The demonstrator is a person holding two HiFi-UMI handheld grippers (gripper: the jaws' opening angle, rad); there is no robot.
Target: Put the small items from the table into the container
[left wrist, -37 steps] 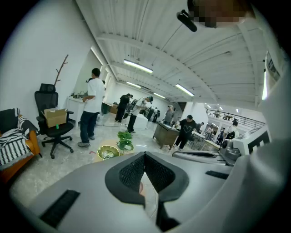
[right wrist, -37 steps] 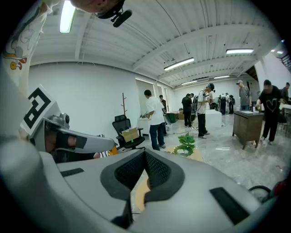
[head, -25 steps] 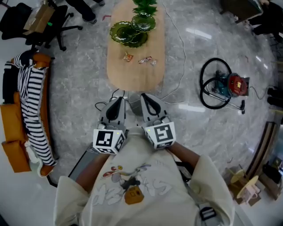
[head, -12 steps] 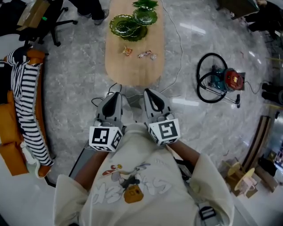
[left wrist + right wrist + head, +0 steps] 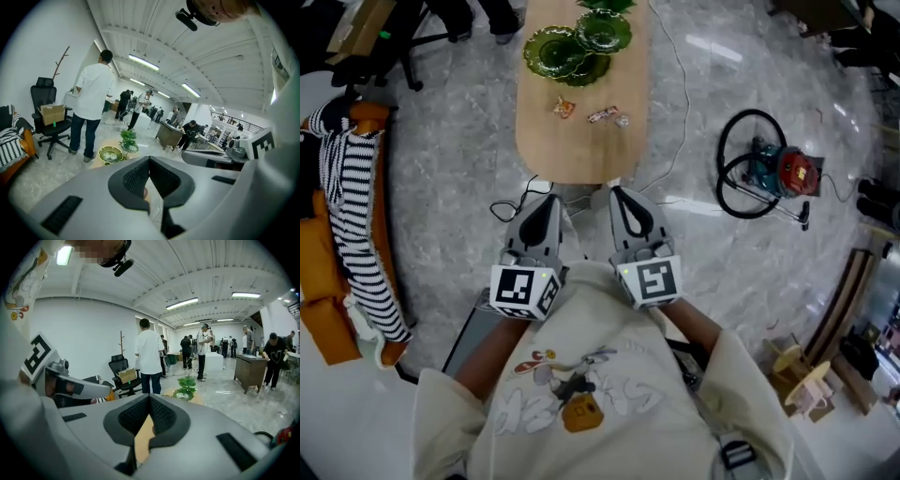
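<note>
Grippers, head view: left gripper (image 5: 546, 204) and right gripper (image 5: 621, 197) side by side over the floor, just short of the wooden table's (image 5: 581, 155) near end.
Small wrapped items (image 5: 607, 116), head view: loose on the tabletop beside the green glass dishes (image 5: 565, 58), well apart from both grippers.
Left gripper view: jaws clenched tip to tip, nothing between; green glass dishes ahead.
Right gripper view: jaws clenched, empty; strip of tabletop below the tips, potted plant (image 5: 186, 383) beyond.
</note>
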